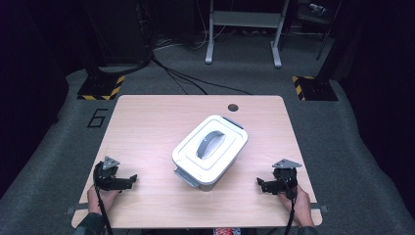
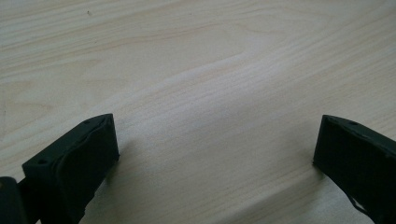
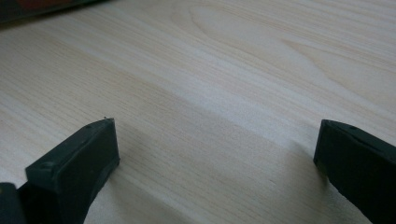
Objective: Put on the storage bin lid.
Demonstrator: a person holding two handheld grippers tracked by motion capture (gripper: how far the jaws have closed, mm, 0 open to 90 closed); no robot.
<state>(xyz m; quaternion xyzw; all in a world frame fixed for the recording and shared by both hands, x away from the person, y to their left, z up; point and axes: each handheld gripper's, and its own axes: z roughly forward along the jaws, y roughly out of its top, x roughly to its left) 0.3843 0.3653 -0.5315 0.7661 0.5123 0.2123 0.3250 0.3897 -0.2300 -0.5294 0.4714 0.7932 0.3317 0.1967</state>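
A white lidded storage box (image 1: 209, 149) with a grey carry handle (image 1: 208, 143) and grey end latches sits at the middle of the light wooden table (image 1: 147, 122), turned at an angle. My left gripper (image 1: 132, 179) rests near the front left edge, pointing right toward the box. It is open, and between its jaws the left gripper view has bare wood (image 2: 215, 121). My right gripper (image 1: 260, 183) rests near the front right edge, pointing left. It is open too, with bare wood (image 3: 215, 126) between its jaws. Both stand apart from the box.
A round cable hole (image 1: 233, 107) lies near the table's far edge. Grey carpet surrounds the table, with a "6" marked on the floor (image 1: 97, 118) at the left, cables, yellow-black striped bases (image 1: 100, 88), and a white frame's legs (image 1: 243, 29) behind.
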